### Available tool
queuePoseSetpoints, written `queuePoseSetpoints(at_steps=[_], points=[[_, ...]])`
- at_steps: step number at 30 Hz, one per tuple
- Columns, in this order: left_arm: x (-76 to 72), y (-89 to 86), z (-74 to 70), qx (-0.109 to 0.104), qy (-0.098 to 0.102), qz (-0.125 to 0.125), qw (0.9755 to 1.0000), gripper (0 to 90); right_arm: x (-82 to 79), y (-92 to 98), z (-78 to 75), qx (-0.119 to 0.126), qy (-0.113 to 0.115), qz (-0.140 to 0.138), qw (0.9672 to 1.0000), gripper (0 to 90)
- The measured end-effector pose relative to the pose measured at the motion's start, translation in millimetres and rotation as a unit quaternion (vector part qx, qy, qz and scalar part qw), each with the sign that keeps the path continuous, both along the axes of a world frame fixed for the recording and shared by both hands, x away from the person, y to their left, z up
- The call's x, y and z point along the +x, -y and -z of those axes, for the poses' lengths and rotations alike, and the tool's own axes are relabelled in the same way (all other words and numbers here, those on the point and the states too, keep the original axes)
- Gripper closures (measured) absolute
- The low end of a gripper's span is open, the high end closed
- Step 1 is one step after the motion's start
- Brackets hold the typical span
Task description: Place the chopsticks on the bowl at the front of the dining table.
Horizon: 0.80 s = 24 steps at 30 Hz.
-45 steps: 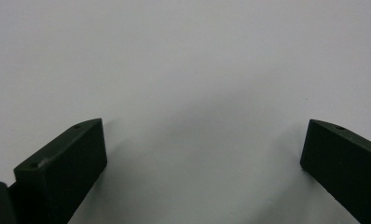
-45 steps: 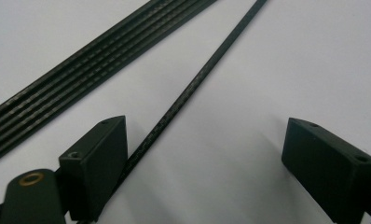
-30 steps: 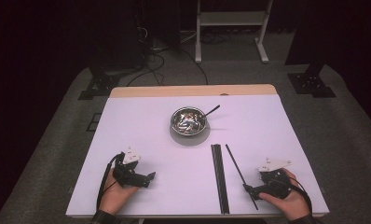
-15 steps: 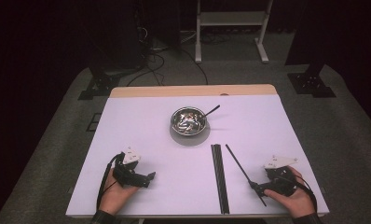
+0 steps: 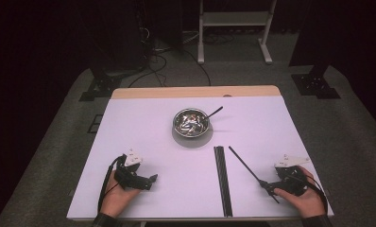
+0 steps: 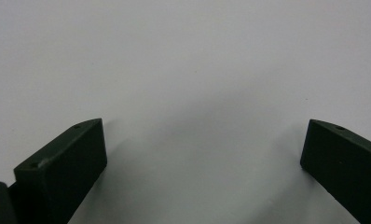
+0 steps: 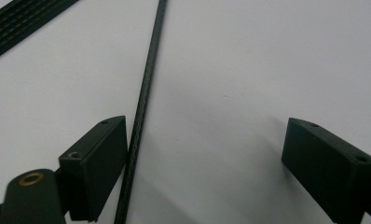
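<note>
Work in hand: the right gripper [image 5: 270, 185] is reaching for a single thin black rod [image 5: 246, 166] lying slantwise on the white table [image 5: 143, 123]; I judge this as the approach before a pick-up.
Right gripper: its jaws are standing wide apart and gripping nothing. In the right gripper view [image 7: 207, 154] the rod [image 7: 144, 105] is running between them, just beside the jaw at 9 o'clock, with a broad gap to the other jaw, so the closing jaws should be catching it near its lower end.
Rod: it is lying flat, its far tip pointing toward 11 o'clock, its near end under the gripper's nose at 5 o'clock of the table.
Rod bundle: a pack of like black rods [image 5: 222, 178] is lying straight from 12 to 6 o'clock, just to the 9 o'clock side of the single rod, apart from it; the single one is probably being set aside so it can be taken alone.
Left gripper: it [image 5: 150, 179] is resting low at 7 o'clock of the table, jaws spread wide over bare surface, holding nothing, likely idling until needed.
Bowl: a metal bowl [image 5: 191, 122] is standing near the centre toward 12 o'clock, a dark utensil handle [image 5: 215, 111] leaning out toward 2 o'clock; its contents are too small to tell.
</note>
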<state>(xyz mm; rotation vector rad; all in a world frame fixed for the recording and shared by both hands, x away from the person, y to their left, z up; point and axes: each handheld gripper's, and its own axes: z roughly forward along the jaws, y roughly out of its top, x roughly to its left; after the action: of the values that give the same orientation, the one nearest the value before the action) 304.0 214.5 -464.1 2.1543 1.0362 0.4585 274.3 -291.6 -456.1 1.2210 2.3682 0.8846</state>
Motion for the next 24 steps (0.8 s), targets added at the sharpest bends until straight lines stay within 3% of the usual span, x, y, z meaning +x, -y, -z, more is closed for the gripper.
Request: queuePoseSetpoints(at_steps=[14,24], points=[[0.0,-0.2,-0.1,0.001,0.000,0.001,1.0000,0.0,5.2,21.2,0.6,0.006,0.000,0.027,0.9996,12.8],[0.0,-0.1,-0.1,0.001,0.000,0.001,1.0000,0.0,6.1,26.4,2.3,0.011,0.003,0.024,0.9996,12.6]])
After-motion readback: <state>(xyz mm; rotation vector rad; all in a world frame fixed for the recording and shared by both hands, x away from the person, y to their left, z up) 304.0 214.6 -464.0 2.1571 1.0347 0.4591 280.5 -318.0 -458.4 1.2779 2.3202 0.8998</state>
